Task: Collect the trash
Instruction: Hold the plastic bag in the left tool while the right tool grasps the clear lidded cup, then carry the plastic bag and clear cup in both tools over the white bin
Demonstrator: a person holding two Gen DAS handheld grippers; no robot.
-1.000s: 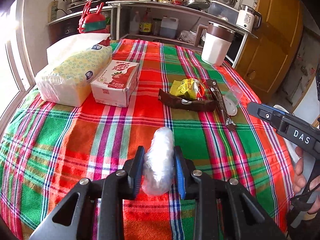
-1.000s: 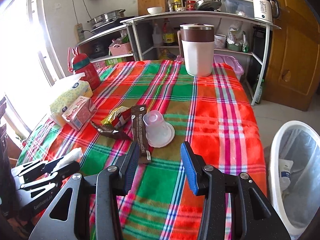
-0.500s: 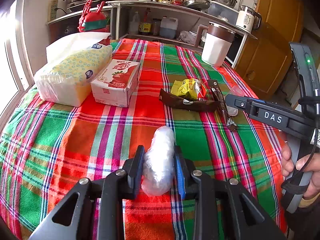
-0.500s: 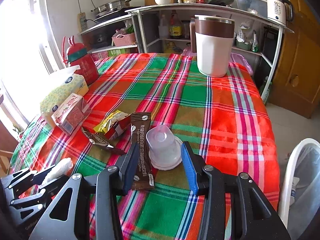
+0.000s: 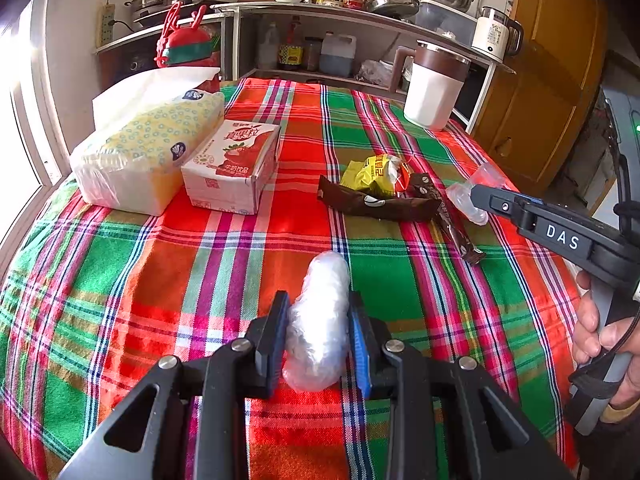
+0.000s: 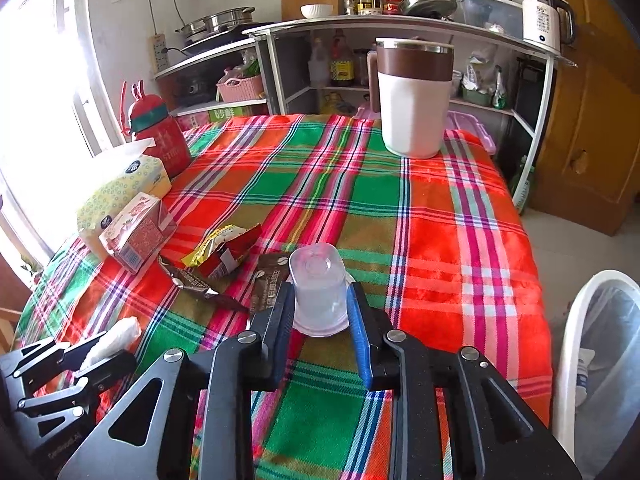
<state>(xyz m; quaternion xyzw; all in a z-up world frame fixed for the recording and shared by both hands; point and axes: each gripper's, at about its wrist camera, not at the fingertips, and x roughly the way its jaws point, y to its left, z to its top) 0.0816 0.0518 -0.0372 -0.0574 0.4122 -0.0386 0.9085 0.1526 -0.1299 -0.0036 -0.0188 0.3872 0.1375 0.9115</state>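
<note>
My left gripper (image 5: 316, 300) is shut on a crumpled wad of clear plastic (image 5: 320, 320), held just over the plaid tablecloth (image 5: 200, 280). The right gripper (image 6: 320, 292) has an upside-down clear plastic cup (image 6: 318, 280) between its fingers; its jaws are closing and the pads touch the cup's sides. In the left wrist view the cup (image 5: 460, 198) sits tilted at the right gripper's (image 5: 476, 196) tip. A yellow wrapper (image 5: 372, 174), a brown wrapper (image 5: 376, 204) and a brown coffee sachet (image 5: 452, 224) lie left of the cup.
A white bin (image 6: 572, 320) with a clear liner stands off the table's right edge. A tissue pack (image 5: 148, 152), a strawberry milk carton (image 5: 236, 164) and a red bottle (image 6: 160, 136) sit at the left. At the back stands a white jug (image 6: 414, 104), with kitchen shelves behind it.
The right gripper moved forward around the upturned cup and its jaws narrowed onto it. The left gripper stayed still with the plastic wad.
</note>
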